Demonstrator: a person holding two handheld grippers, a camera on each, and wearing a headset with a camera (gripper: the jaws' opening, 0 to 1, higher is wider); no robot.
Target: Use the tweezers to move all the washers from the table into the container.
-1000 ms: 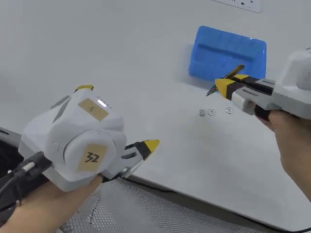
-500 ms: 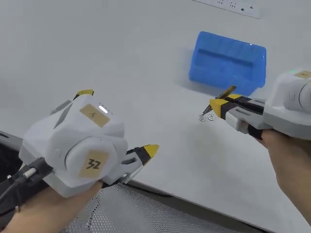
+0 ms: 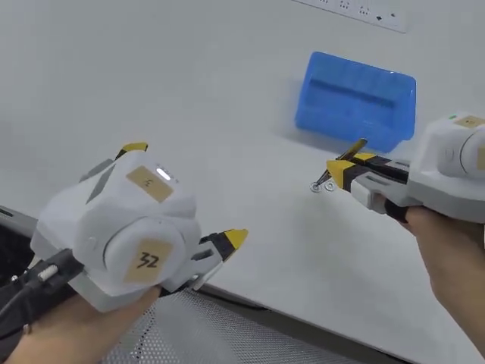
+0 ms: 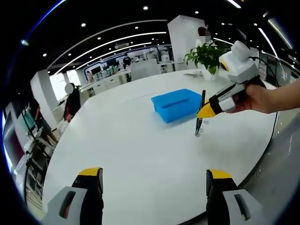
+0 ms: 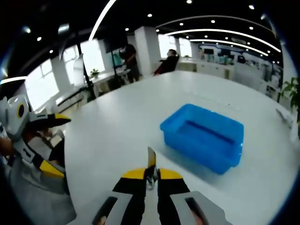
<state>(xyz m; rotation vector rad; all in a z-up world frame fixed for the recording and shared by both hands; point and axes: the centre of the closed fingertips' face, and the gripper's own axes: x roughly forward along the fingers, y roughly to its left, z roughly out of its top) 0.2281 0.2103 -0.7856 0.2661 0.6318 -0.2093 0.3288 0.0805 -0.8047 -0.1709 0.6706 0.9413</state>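
Observation:
My right gripper (image 3: 341, 168) is shut on dark tweezers (image 3: 333, 171), which slant down to the white table. The tweezers' tips rest at the left one of two small metal washers (image 3: 316, 186) lying side by side; whether they pinch it I cannot tell. The left gripper view shows the tweezers (image 4: 200, 112) standing steeply over the washers (image 4: 198, 135). The blue container (image 3: 356, 95) stands just behind them, a shallow tray (image 5: 204, 136). My left gripper (image 3: 184, 191) is open and holds nothing, near the table's front edge.
The white table (image 3: 189, 91) spreads wide to the left and behind. Its front edge runs over a grey mesh surface (image 3: 182, 326) below. A wall socket strip (image 3: 356, 9) is at the far back. A potted plant (image 4: 206, 54) and people are far off.
My right gripper has moved down and left with the tweezers, bringing their tips from above the container's front to the washers. It now covers the rightmost washer. The left gripper has stayed put.

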